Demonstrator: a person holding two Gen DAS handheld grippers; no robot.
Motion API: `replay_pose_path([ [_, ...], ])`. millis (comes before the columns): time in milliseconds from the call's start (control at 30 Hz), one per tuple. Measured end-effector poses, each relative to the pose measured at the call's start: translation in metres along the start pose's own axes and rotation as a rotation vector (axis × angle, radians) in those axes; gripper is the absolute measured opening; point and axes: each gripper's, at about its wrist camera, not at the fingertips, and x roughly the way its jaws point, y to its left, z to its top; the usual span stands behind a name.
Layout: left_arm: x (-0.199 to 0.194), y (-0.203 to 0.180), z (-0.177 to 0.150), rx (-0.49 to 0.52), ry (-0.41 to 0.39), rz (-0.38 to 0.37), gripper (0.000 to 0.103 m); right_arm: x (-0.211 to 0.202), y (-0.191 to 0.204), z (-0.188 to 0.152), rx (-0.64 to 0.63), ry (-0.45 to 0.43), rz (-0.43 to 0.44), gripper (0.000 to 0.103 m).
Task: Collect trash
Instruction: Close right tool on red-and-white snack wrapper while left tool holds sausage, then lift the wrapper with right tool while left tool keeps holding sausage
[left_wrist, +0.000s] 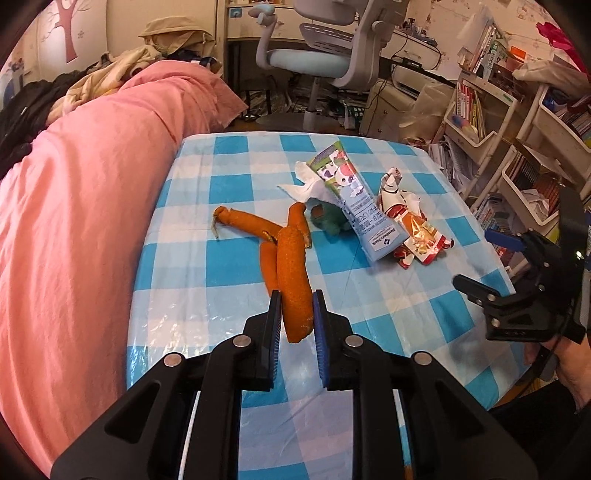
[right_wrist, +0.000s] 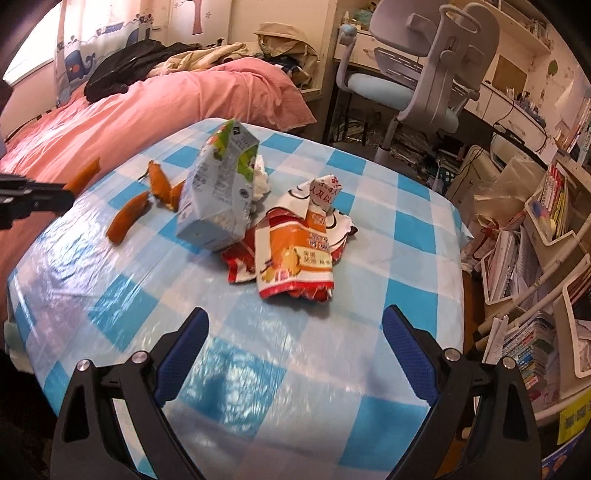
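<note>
Left tool (left_wrist: 295, 314) pinches orange peel (left_wrist: 293, 280) lengthwise, pointing away.

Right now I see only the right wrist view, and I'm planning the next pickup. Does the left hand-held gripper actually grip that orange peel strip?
Observer: Yes. The left hand-held gripper is shut on one orange peel strip, with a pad on each side of it.
Operator: Is anything hidden behind the carton?
Observer: A dark green lump lies beside the carton, on the side facing the peel.
</note>
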Motion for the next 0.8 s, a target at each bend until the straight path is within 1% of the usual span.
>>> replay_pose_path([
  [167, 0.003, 0.001, 0.006, -0.001, -0.002, 0.000, 0.016, 0.017, -0.010, 0.009, 0.049, 0.011, -0.008, 0.091],
  [333, 0.008, 0.004, 0.011, -0.008, -0.003, 0.000, 0.016, 0.031, -0.016, 0.017, 0.085, 0.013, 0.012, 0.090],
  [367, 0.009, 0.004, 0.012, -0.009, -0.002, 0.000, 0.016, 0.034, -0.015, 0.019, 0.084, 0.016, 0.015, 0.089],
  [433, 0.012, 0.005, 0.015, -0.008, 0.001, 0.003, 0.016, 0.041, -0.014, 0.020, 0.080, 0.032, 0.025, 0.082],
  [467, 0.013, 0.005, 0.015, -0.009, 0.002, 0.005, 0.016, 0.046, -0.014, 0.020, 0.080, 0.047, 0.033, 0.074],
  [500, 0.015, 0.005, 0.016, -0.010, 0.003, 0.006, 0.016, 0.049, -0.013, 0.020, 0.080, 0.060, 0.040, 0.059],
  [533, 0.015, 0.005, 0.017, -0.010, 0.004, 0.008, 0.016, 0.054, -0.013, 0.019, 0.085, 0.081, 0.065, 0.049],
  [567, 0.016, 0.005, 0.017, -0.009, 0.005, 0.011, 0.016, 0.054, -0.013, 0.019, 0.086, 0.085, 0.073, 0.035],
  [633, 0.017, 0.005, 0.018, -0.010, 0.005, 0.014, 0.016, 0.050, -0.012, 0.020, 0.075, 0.078, 0.074, 0.018],
  [667, 0.017, 0.006, 0.019, -0.010, 0.004, 0.014, 0.016, 0.046, -0.013, 0.020, 0.074, 0.075, 0.076, 0.007],
  [800, 0.015, 0.009, 0.018, -0.020, 0.003, 0.011, 0.016, 0.031, -0.021, 0.014, 0.089, 0.062, 0.077, 0.004],
])
